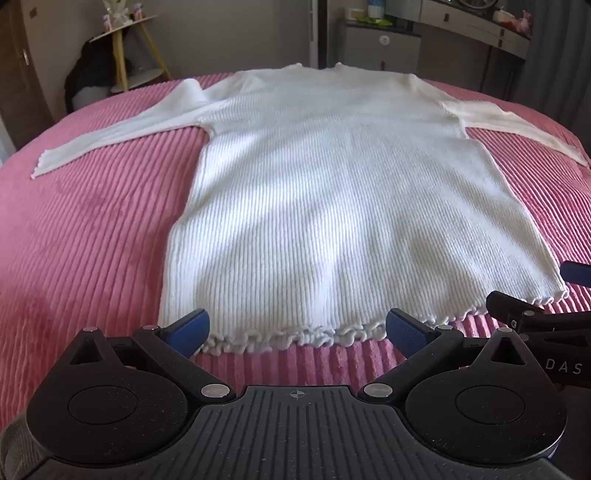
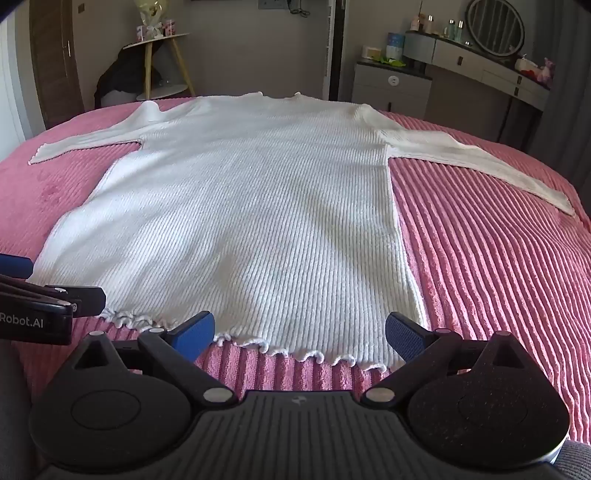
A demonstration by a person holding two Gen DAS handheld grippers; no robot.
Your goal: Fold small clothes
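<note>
A white ribbed knit sweater (image 1: 325, 192) lies flat on the pink bedspread (image 1: 85, 236), both sleeves spread out, ruffled hem nearest me. It also shows in the right wrist view (image 2: 258, 221). My left gripper (image 1: 297, 328) is open and empty, its blue pads just above the hem's left half. My right gripper (image 2: 300, 334) is open and empty at the hem's right half, near the right corner. The right gripper shows at the edge of the left wrist view (image 1: 546, 295); the left gripper shows at the edge of the right wrist view (image 2: 40, 284).
The pink ribbed bedspread (image 2: 498, 280) covers the bed. Beyond the far edge stand a small round side table with yellow legs (image 2: 162, 66), a grey drawer unit (image 2: 391, 85) and a vanity with a round mirror (image 2: 495, 33).
</note>
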